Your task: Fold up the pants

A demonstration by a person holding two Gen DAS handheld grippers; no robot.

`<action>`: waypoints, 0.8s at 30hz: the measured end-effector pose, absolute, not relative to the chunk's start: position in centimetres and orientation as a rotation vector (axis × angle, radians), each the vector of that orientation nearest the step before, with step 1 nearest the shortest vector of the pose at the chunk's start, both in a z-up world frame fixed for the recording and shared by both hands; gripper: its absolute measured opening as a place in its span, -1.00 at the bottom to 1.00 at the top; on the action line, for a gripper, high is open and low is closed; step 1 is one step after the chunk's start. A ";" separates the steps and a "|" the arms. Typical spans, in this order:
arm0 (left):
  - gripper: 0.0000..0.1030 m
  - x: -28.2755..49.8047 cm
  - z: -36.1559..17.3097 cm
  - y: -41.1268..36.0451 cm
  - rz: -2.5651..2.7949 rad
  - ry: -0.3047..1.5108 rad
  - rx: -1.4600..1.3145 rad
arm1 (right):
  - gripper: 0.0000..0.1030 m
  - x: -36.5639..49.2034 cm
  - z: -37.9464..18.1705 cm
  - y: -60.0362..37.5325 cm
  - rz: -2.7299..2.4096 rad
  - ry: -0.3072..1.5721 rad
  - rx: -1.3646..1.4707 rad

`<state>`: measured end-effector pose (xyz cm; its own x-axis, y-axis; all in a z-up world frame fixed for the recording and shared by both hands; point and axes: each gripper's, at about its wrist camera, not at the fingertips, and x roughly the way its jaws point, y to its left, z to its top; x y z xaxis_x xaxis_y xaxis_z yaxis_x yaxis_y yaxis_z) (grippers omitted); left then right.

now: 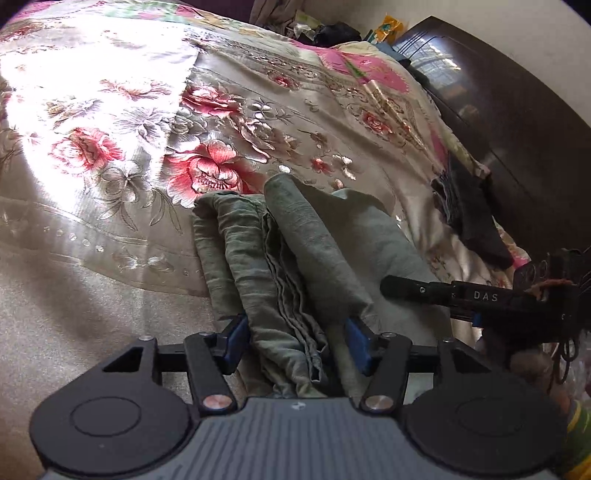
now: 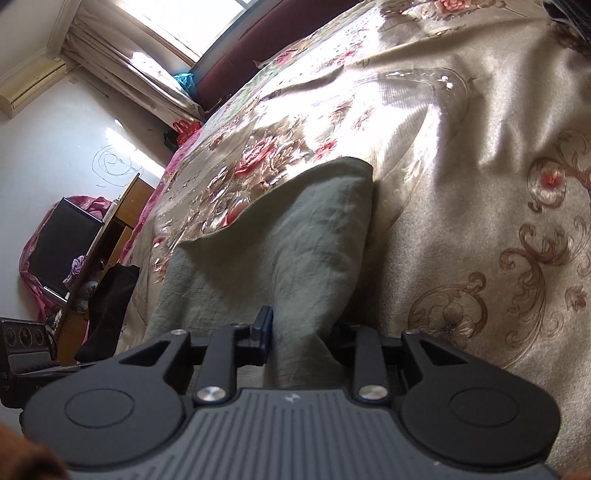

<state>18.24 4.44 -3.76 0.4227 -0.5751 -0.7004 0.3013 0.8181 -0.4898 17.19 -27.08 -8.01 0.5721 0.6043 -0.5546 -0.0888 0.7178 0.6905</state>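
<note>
The grey-green pants [image 1: 280,254] lie bunched in long folds on the floral bedspread [image 1: 122,122]. My left gripper [image 1: 295,339] has its blue-padded jaws on both sides of a thick bundle of the pants' fabric, closed on it. My right gripper [image 2: 299,336] is shut on another part of the pants [image 2: 280,240], which rise in a fold from its jaws; its right finger is hidden by cloth. The right gripper also shows in the left wrist view [image 1: 461,295], lying over the pants' right side.
A dark garment [image 1: 469,210] lies on the bed's right side near a dark wooden headboard [image 1: 517,122]. More clothes are piled at the far end [image 1: 317,26]. Beside the bed stand a wooden desk [image 2: 110,236] and a black bag [image 2: 107,310].
</note>
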 end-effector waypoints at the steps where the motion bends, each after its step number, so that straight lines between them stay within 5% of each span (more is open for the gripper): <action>1: 0.34 18.1 -3.8 4.8 -0.564 1.000 -0.321 | -0.44 17.1 -8.1 -27.1 0.446 0.872 0.663; 8: 0.35 19.4 -4.7 7.6 -0.533 0.999 -0.483 | -0.44 17.0 -8.4 -27.2 0.441 0.867 0.688; 18: 0.62 19.9 -6.2 9.0 -0.550 0.987 -0.649 | -0.43 17.3 -8.8 -27.3 0.443 0.876 0.695; 24: 0.65 20.8 -6.2 7.0 -0.552 1.000 -0.576 | -0.42 17.4 -8.9 -27.3 0.445 0.870 0.701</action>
<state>20.85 6.99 -6.24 0.4318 -0.6643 -0.6101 0.1628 0.7227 -0.6717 17.36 -27.32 -8.91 0.5772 0.6154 -0.5367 -0.0754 0.6947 0.7154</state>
